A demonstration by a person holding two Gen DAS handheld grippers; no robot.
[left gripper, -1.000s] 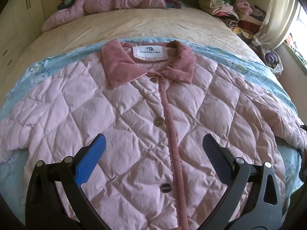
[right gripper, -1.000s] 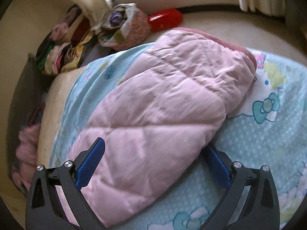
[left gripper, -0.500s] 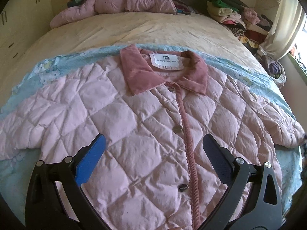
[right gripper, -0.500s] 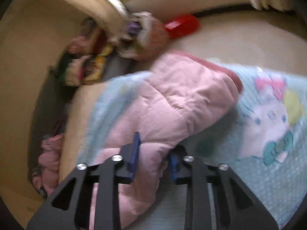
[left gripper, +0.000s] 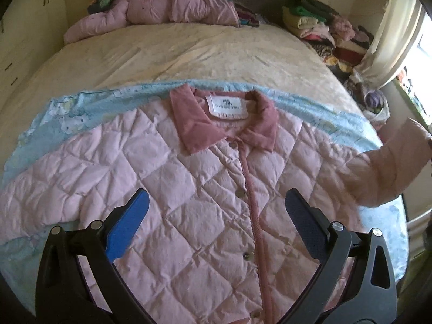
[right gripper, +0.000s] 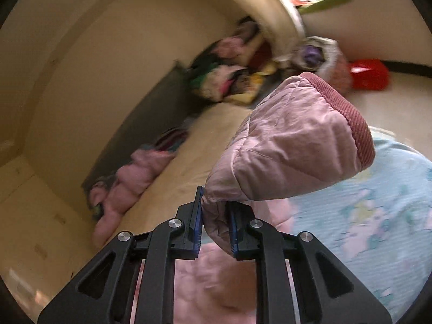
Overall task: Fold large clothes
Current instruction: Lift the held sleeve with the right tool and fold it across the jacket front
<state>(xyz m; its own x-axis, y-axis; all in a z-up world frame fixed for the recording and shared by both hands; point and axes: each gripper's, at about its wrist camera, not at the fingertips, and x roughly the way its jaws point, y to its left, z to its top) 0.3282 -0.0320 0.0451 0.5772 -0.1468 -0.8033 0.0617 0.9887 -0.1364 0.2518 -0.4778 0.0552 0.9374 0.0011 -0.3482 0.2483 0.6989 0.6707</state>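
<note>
A pink quilted jacket [left gripper: 205, 189] with a darker pink collar lies buttoned and face up on a light blue printed blanket [left gripper: 54, 113]. My left gripper [left gripper: 213, 202] hovers open above its chest, nothing between the blue pads. The jacket's right sleeve [left gripper: 391, 156] is lifted off the bed at the right edge. In the right wrist view my right gripper [right gripper: 214, 210] pinches that sleeve [right gripper: 291, 145] below its ribbed cuff [right gripper: 348, 113]; its jaws are still closing, the pads press the fabric, and the sleeve end stands up past the fingers.
The beige bed [left gripper: 189, 48] stretches beyond the blanket. Another pink garment [left gripper: 162, 13] lies heaped at the headboard. Stacked clothes [left gripper: 324, 29] fill the far right corner beside a curtain [left gripper: 388, 32]. A cloth bag [right gripper: 321, 56] and red item [right gripper: 370, 73] sit on the floor.
My right gripper went from open around the flat sleeve to shut on it and lifted it off the blanket. The left gripper rose, showing more of the jacket and bed.
</note>
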